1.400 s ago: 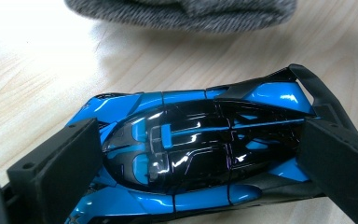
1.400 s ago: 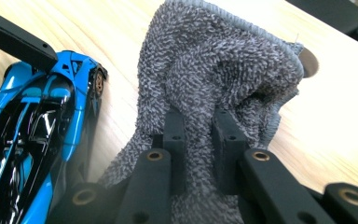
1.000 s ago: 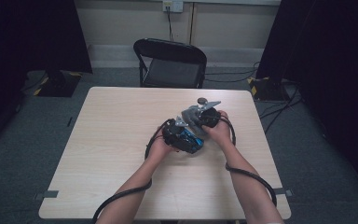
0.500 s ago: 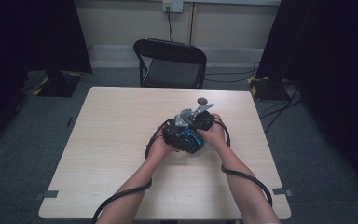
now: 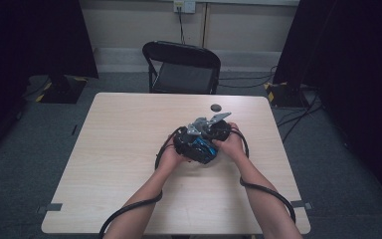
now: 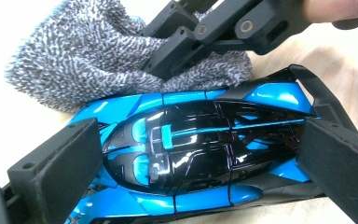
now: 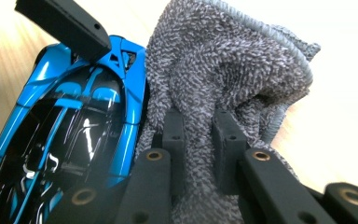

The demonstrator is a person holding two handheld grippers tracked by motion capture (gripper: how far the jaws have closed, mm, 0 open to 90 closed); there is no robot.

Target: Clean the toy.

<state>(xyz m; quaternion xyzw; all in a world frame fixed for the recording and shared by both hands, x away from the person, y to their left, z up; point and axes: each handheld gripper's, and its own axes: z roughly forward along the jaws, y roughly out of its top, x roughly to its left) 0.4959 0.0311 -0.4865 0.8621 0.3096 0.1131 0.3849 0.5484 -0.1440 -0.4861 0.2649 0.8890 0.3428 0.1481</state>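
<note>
A blue and black toy car lies on the table, and my left gripper is shut on it, one jaw on each side of its body. A grey knitted cloth is bunched against the car's side. My right gripper is shut on that cloth, a fold pinched between its jaws. In the high view both hands meet right of the table's middle, with the left gripper, the right gripper and the car pressed close together.
The pale wooden table has a small dark disc lying just beyond the grippers. A black folding chair stands behind the far edge. Cables trail from both grippers toward the near edge.
My right gripper with the cloth has shifted slightly left, closer against the car. The left gripper has held the car still.
</note>
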